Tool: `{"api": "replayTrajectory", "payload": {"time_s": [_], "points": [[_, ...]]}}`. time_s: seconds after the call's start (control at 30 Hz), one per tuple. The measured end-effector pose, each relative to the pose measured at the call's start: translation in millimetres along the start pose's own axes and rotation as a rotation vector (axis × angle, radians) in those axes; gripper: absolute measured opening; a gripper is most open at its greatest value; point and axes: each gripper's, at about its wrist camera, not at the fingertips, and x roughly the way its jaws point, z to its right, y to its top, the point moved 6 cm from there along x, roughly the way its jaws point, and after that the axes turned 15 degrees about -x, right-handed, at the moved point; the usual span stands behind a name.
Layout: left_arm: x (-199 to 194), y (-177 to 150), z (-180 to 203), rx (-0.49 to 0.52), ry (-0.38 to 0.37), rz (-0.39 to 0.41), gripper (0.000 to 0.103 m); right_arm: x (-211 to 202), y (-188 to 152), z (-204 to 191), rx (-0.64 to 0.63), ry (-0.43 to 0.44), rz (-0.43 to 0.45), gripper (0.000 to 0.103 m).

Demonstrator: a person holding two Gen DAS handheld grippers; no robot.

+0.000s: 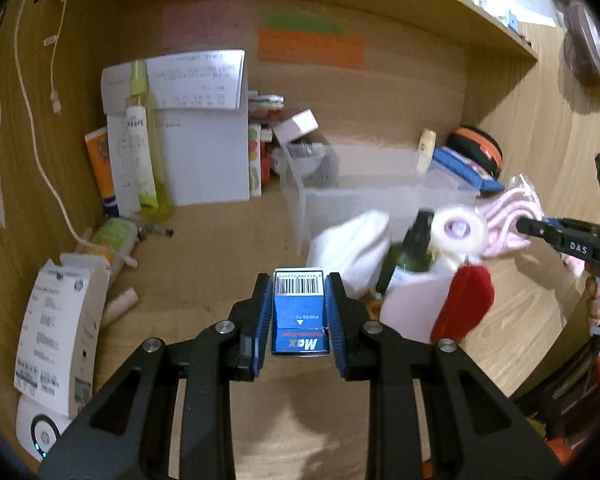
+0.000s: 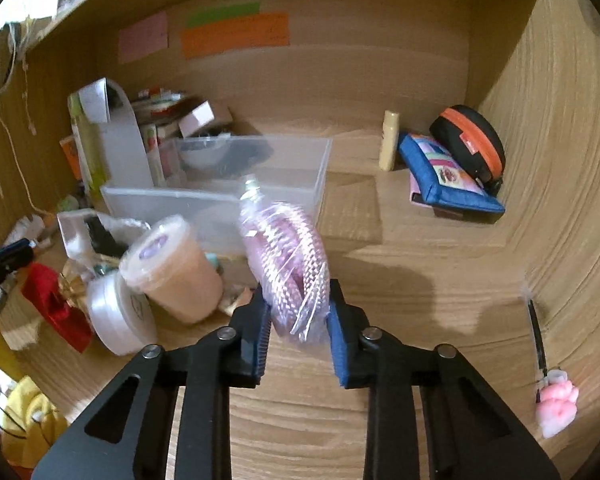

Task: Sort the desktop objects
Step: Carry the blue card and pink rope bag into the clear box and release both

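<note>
My left gripper point(image 1: 299, 298) is shut on a small blue Max staples box point(image 1: 299, 312) with a barcode, held above the desk. My right gripper point(image 2: 298, 312) is shut on a clear bag of pink striped cord point(image 2: 286, 256); the same bag shows at the right of the left wrist view point(image 1: 512, 220). A clear plastic bin point(image 2: 220, 184) stands just beyond both grippers, also seen in the left wrist view point(image 1: 360, 196). A tape roll point(image 2: 116, 316), a lidded cup point(image 2: 168, 264) and a red pouch point(image 2: 56, 308) lie in a pile left of the right gripper.
Papers, tubes and a white box point(image 1: 60, 320) crowd the left wall. A blue pouch point(image 2: 448, 176), a black and orange case point(image 2: 470, 144) and a small bottle point(image 2: 389, 140) sit at the back right. A pen with a pink topper point(image 2: 556, 404) lies at the right.
</note>
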Motion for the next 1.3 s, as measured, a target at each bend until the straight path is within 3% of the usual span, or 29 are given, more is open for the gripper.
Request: {"api": "replayTrajectory", "payload": {"time_s": [0.4,0.73,1.03,1.3], "points": [[11,42,13,-0.010,-0.026,0.047,0.026,-24,36,18,-0.012,-0.005,0.082,0.019],[28,81,19,-0.014,-0.037,0.063,0.026,-37,85,31,-0.036,-0.001,0.176,0.019],[60,108,32,-0.016,-0.063,0.036,0.026,-13,123,30,-0.044,0.054,0.220,0.019],[101,117,50,-0.003,-0.091,-0.031,0.026,26,134,19,-0.032,0.127,0.195,0.019]]}}
